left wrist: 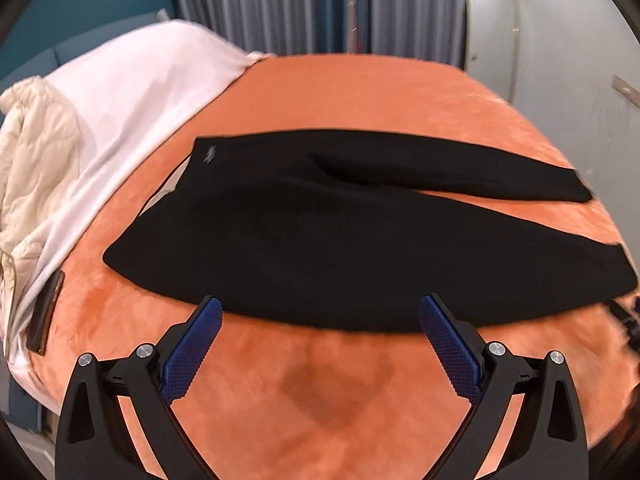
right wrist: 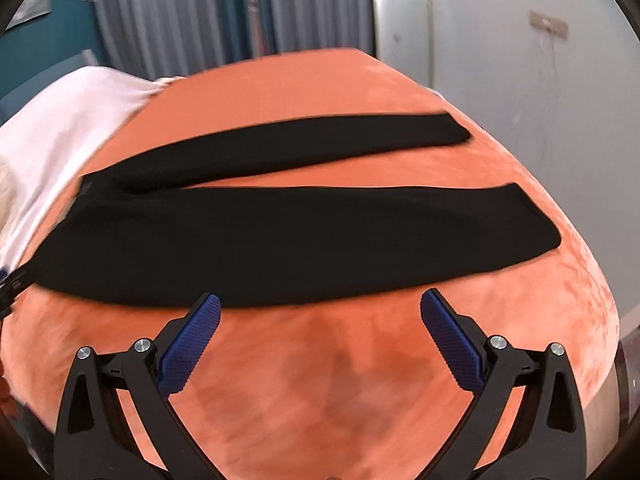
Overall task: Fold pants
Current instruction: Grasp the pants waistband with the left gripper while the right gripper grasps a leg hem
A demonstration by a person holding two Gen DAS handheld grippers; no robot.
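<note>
left wrist view: black pants [left wrist: 320, 232] lie flat on the orange bed [left wrist: 340, 400], waistband toward the white sheet [left wrist: 132, 92], legs splayed apart.
left claw [left wrist: 320, 312]: spread wide, holding nothing, tips right at the near pant edge.
right wrist view: same pants [right wrist: 240, 240], both legs stretching right.
right claw [right wrist: 320, 308]: also spread wide, nothing in it.

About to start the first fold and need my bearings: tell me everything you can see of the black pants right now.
The black pants lie flat and unfolded on the orange bedspread, matte soft-looking fabric, waist to the left, both legs running right and splayed apart in a narrow V. A small pale label shows near the waistband. The near leg's long edge faces both open grippers, left gripper and right gripper; neither is closed on the cloth. Only the bedspread visibly touches them.
</note>
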